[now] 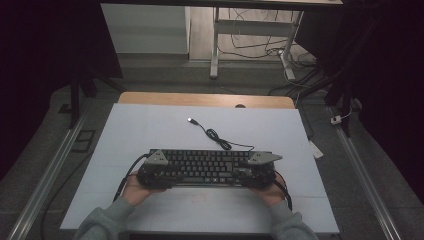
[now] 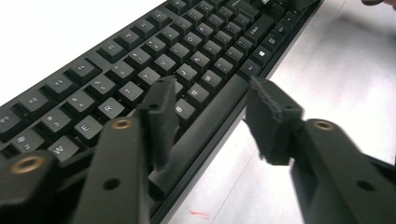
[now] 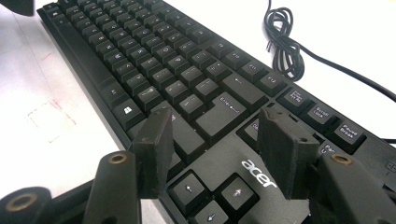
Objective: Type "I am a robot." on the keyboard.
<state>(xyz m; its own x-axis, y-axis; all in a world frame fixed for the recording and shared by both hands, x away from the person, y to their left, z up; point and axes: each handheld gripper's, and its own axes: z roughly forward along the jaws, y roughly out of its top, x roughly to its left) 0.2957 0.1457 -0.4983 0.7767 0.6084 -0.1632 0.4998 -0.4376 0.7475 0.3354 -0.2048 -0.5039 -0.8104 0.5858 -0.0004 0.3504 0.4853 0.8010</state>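
step: I lined both claws up on the keyboard (image 1: 205, 167), low centre of frame | left gripper (image 2: 212, 121) gaped astride front edge, nothing pinched | right gripper (image 3: 217, 149) gaped over arrow keys | next: squeeze both ends evenly

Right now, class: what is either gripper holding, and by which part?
Nothing. Both grippers stand open over the keyboard, the left straddling its front edge.

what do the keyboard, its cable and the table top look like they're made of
Keyboard: looks like black moulded plastic, matt, with white printed legends on the keys and a white logo by the arrow keys. Cable: thin black cord, probably rubber or plastic sheathed, slightly glossy, coiled in loose loops. Table top: smooth pale sheet, faintly reflective; the exact material is hard to tell, with a wooden-looking edge at the far side.
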